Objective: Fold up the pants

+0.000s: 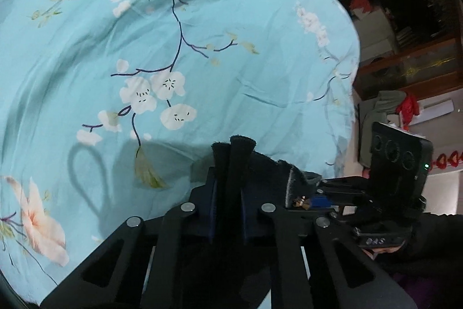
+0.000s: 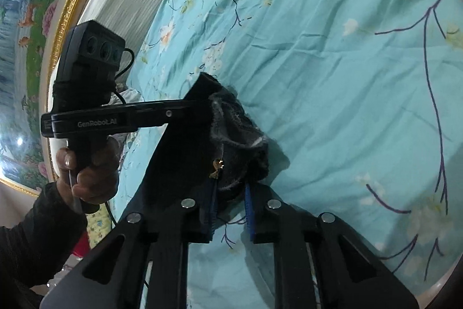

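Above bedsheet (image 1: 202,28), both grippers (image 1: 228,190) (image 2: 230,203) clamp bunched, seemingly fleece-lined black pants (image 2: 202,141)

Left gripper (image 1: 228,190): our jaws clamped on the black pants (image 1: 260,164).
Right gripper (image 2: 230,201): ours, jaws pinching the same cloth.

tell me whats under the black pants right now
Under the black pants lies the turquoise floral bedsheet, visible all around them. Both the left hand-held gripper and right hand-held gripper clamp the fabric. The sheet directly beneath is covered.
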`<move>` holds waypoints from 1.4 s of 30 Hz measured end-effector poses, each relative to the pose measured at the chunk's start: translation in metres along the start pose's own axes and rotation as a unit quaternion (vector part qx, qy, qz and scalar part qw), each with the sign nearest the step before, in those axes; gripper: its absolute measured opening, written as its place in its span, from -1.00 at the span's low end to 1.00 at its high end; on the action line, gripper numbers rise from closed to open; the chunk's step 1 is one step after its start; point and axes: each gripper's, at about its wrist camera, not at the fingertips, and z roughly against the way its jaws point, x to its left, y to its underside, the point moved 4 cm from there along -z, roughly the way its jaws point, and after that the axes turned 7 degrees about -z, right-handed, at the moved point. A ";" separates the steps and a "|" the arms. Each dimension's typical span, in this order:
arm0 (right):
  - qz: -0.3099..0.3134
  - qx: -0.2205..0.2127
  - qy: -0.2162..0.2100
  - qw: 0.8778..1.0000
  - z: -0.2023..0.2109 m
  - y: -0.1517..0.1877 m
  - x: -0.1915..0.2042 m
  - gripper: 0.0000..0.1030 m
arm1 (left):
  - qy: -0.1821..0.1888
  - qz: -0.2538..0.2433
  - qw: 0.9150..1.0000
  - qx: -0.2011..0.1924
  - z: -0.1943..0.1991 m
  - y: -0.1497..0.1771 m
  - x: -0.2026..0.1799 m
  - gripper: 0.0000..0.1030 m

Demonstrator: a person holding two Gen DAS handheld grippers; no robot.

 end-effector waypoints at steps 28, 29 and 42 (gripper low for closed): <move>0.264 0.141 -0.132 0.945 -0.052 0.094 0.186 -0.75 | -0.019 0.124 0.971 -0.202 0.181 0.191 0.013 -0.78; 0.271 0.149 -0.129 0.942 -0.057 0.099 0.187 -0.75 | -0.021 0.137 0.969 -0.205 0.180 0.201 0.018 -0.78; 0.328 0.220 -0.082 0.915 -0.126 0.149 0.186 -0.75 | -0.031 0.237 0.945 -0.222 0.154 0.283 0.059 -0.79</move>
